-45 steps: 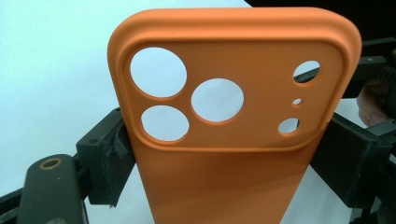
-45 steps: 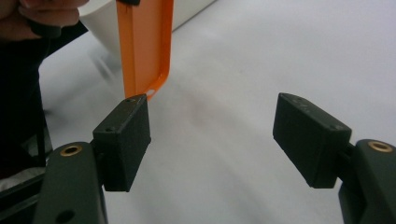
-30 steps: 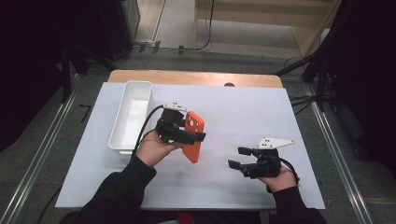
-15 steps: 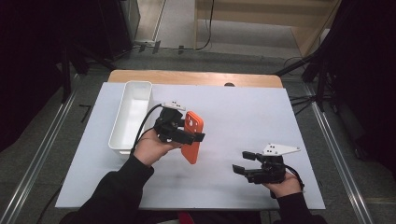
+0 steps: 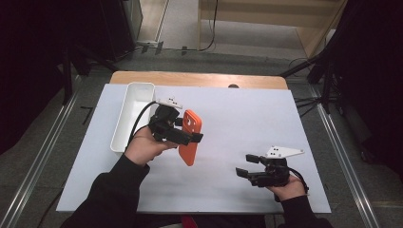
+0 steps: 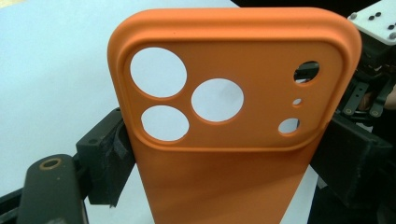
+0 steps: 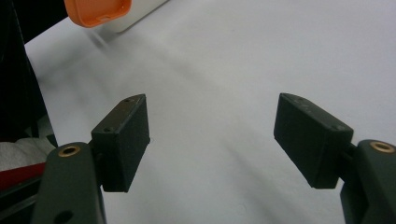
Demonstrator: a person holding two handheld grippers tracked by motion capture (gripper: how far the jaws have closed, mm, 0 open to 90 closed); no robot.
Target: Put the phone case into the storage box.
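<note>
Because your left gripper (image 5: pixel 186 137) clamps the orange phone case (image 5: pixel 190 137) by its edges, it hangs clear above the table (image 5: pixel 237 109); the white bin (image 5: pixel 134 114) sits just beside. Your right gripper (image 5: pixel 247 166) rests empty, jaws apart, free to assist.

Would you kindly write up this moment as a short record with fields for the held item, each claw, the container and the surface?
Held item: orange phone case, camera cutouts facing the left gripper view, lifted off the table
Left claw: shut on the case's two long edges
Right claw: open, nothing between its jaws, low over the sheet near the table's front right
Container: white tray, left of the case, looks empty
Surface: white sheet on a wooden table
</note>
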